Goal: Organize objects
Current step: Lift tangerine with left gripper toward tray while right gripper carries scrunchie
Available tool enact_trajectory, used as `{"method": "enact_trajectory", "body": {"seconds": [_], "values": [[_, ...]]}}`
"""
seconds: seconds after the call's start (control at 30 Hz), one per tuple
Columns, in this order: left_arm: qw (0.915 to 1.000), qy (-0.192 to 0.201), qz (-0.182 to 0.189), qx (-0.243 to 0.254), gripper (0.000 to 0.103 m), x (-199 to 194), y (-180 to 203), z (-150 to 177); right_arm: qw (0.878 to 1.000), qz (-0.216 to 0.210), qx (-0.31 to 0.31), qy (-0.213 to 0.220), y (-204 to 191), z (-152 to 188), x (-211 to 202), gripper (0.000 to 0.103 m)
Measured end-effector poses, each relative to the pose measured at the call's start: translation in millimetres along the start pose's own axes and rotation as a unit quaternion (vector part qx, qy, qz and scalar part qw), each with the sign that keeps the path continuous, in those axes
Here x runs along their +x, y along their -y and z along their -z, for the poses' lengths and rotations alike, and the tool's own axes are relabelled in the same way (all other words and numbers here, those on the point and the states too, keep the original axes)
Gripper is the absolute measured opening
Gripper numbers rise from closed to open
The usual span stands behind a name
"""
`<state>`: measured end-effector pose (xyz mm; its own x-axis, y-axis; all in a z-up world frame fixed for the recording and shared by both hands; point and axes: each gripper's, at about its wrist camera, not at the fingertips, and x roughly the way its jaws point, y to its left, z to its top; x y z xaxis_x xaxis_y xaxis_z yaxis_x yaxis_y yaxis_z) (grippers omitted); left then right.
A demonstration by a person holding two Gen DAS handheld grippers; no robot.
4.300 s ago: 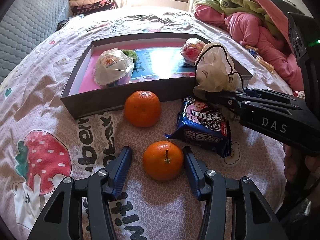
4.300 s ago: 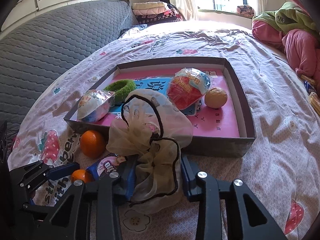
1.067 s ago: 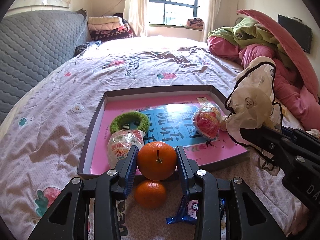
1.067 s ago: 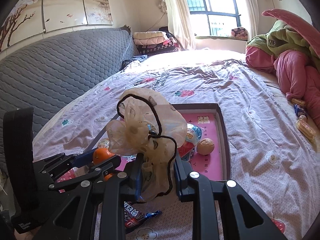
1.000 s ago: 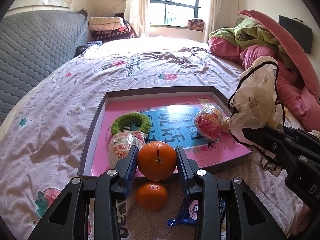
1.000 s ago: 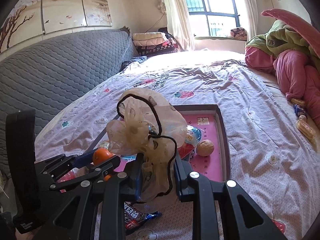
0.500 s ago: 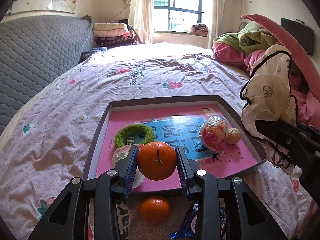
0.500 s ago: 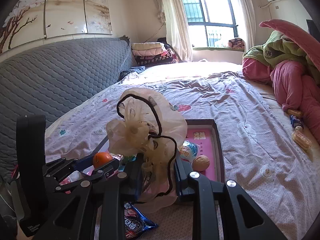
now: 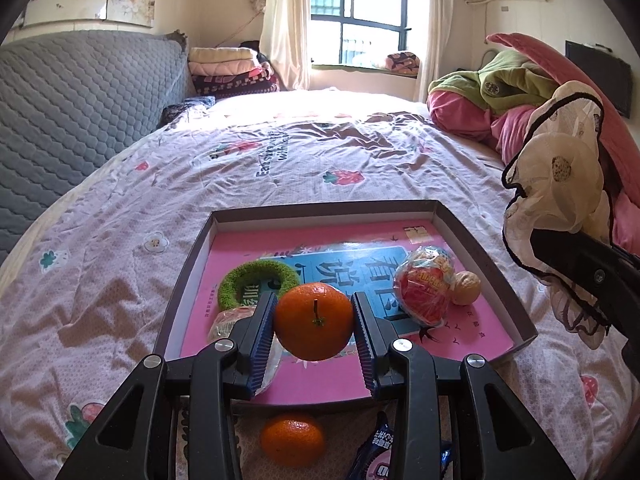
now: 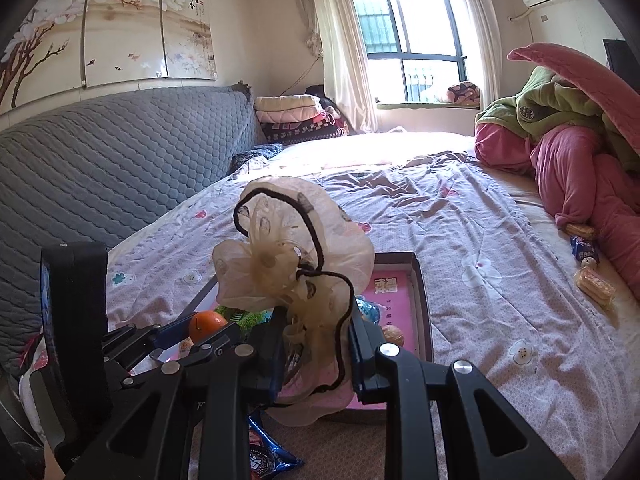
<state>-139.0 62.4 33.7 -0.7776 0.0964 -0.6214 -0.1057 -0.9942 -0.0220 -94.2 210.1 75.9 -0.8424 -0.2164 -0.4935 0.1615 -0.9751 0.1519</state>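
Observation:
My left gripper (image 9: pixel 314 326) is shut on an orange (image 9: pixel 313 322) and holds it in the air above the near edge of the grey tray (image 9: pixel 476 236) with the pink floor. My right gripper (image 10: pixel 316 350) is shut on a cream gauze hair bow with black trim (image 10: pixel 280 264), held up to the right of the tray; the same bow (image 9: pixel 556 188) shows in the left wrist view. Inside the tray lie a green ring (image 9: pixel 258 280), a red wrapped ball (image 9: pixel 426 286), a walnut (image 9: pixel 466 288) and a wrapped snack (image 9: pixel 230 320). A second orange (image 9: pixel 292 442) and a blue biscuit packet (image 9: pixel 380 454) lie on the bedspread before the tray.
The tray sits on a pink patterned bedspread (image 9: pixel 120 248). A grey quilted headboard (image 10: pixel 100 160) runs along the left. Pink and green bedding (image 10: pixel 568 148) is heaped at the right, with small snack packets (image 10: pixel 588 268) beside it. Folded blankets (image 10: pixel 296 118) are stacked by the window.
Both grippers have tilted upward, so the tray has slid lower in both views and more of the room shows. The orange and the bow stay gripped as before.

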Motion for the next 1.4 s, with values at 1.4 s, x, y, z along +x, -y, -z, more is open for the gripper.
{"method": "enact_trajectory", "body": {"seconds": [1.4], "values": [[0.9992,-0.038,0.011,-0.001,0.039,44.9,13.8,0.1,0.999,0.038,0.004,-0.03,23.6,4.6,35.5,0.027]]}}
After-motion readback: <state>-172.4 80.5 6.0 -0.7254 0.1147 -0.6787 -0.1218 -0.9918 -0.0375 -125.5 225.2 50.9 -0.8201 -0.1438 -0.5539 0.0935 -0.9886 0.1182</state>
